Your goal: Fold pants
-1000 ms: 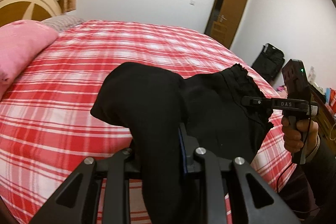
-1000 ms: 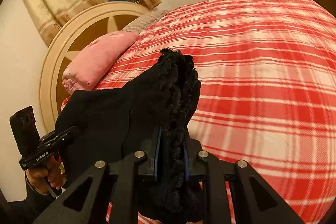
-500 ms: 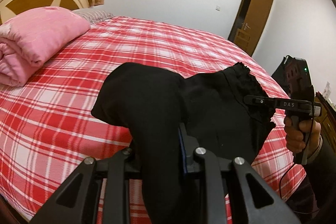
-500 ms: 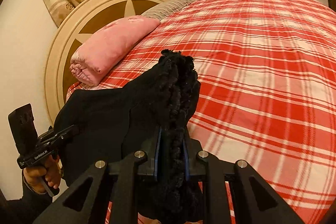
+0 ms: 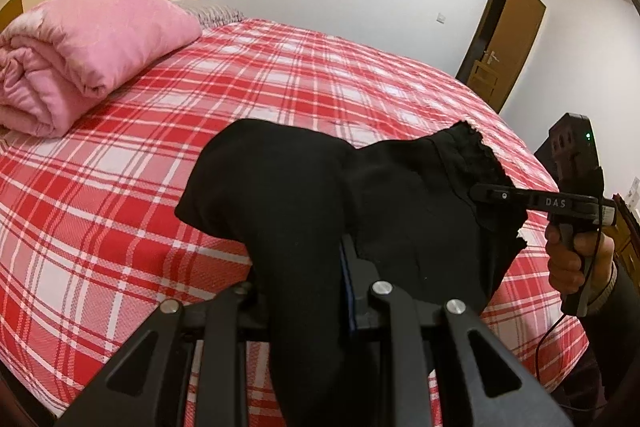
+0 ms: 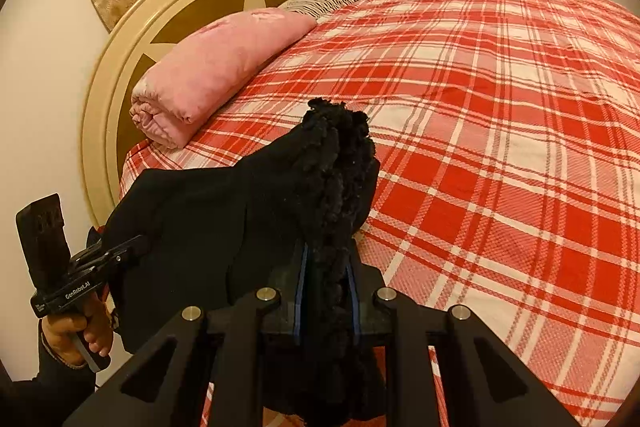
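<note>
Black pants (image 5: pixel 400 211) hang stretched between both grippers, lifted above the red plaid bed (image 5: pixel 120 187). One smooth end is clamped in the left gripper (image 5: pixel 308 267) and rises ahead of it; the frilly edge (image 6: pixel 336 179) is pinched in the right gripper (image 6: pixel 326 279). A pink folded quilt (image 6: pixel 216 67) lies beyond, far left.

Black pants (image 5: pixel 408 203), held up off the red plaid bed (image 5: pixel 280 83) and stretched between two clamped ends: a smooth bunched end at one side, a frilled, lace-edged end (image 6: pixel 336 163) at the other, cloth sagging between.
</note>
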